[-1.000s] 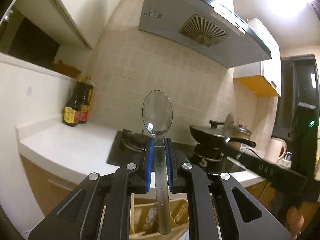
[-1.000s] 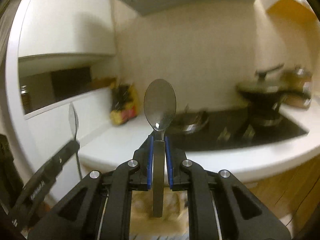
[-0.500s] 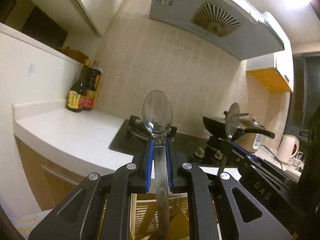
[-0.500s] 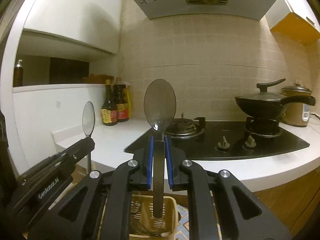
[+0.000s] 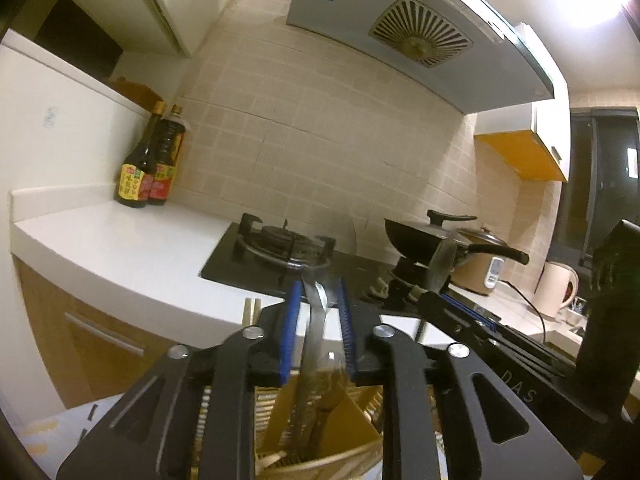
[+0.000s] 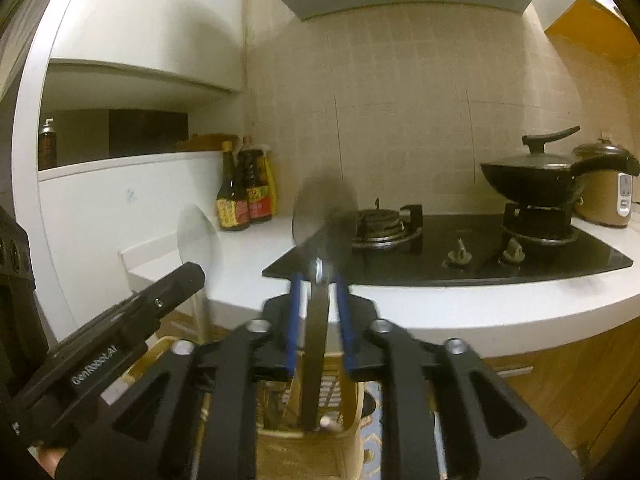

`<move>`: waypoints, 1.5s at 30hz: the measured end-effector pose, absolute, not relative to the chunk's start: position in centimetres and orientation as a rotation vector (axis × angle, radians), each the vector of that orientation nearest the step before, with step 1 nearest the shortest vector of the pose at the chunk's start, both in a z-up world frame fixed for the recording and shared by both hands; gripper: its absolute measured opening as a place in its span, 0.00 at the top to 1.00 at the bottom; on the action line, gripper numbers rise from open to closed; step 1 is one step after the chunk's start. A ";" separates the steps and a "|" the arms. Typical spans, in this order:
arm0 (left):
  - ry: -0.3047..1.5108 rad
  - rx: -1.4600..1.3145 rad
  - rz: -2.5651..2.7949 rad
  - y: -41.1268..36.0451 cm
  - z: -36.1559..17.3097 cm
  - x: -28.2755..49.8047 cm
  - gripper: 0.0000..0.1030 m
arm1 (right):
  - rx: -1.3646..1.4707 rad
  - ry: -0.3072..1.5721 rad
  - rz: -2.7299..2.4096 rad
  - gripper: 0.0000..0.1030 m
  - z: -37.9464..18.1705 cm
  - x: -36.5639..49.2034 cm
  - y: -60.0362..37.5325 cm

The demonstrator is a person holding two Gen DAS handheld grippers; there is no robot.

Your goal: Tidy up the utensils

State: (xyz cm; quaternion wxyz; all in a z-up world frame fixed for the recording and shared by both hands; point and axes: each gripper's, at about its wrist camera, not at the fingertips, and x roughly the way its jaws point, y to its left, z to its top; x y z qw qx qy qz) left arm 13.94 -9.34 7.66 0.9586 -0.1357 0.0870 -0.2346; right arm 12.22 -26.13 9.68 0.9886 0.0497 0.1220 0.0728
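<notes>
My left gripper (image 5: 318,332) and right gripper (image 6: 318,320) gape; blurred steel spoons (image 5: 316,320) (image 6: 320,300) seemingly loose, slatted wooden holder (image 6: 348,412) at six o'clock.

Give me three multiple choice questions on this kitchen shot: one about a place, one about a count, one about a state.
1. Where does the black wok sit?
A. on the hob's right burner
B. on the white counter
C. in the utensil basket

2. How many knobs does the hob have?
A. one
B. two
C. four

3. How does the right claw stand to the spoon?
A. clamped on it
B. open around it
C. shut above it

Answers:
1 A: the wok rests on the right burner stand.
2 B: two knobs stand at the hob's front.
3 B: gaps show on both sides of the handle.
</notes>
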 end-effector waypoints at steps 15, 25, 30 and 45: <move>0.259 -0.238 -0.548 -4.9 9.1 6.6 0.44 | 0.109 0.299 0.104 0.52 9.6 3.8 -26.6; 0.276 -0.154 -0.481 -4.4 6.0 2.8 0.29 | 0.108 0.348 0.081 0.52 6.6 -0.1 -25.7; 0.261 -0.096 -0.390 -5.1 3.6 2.3 0.24 | 0.094 0.370 0.044 0.52 4.2 -0.4 -25.0; 0.245 -0.048 -0.232 -5.2 0.4 3.4 0.16 | -0.001 0.387 0.009 0.21 -0.5 0.7 -23.4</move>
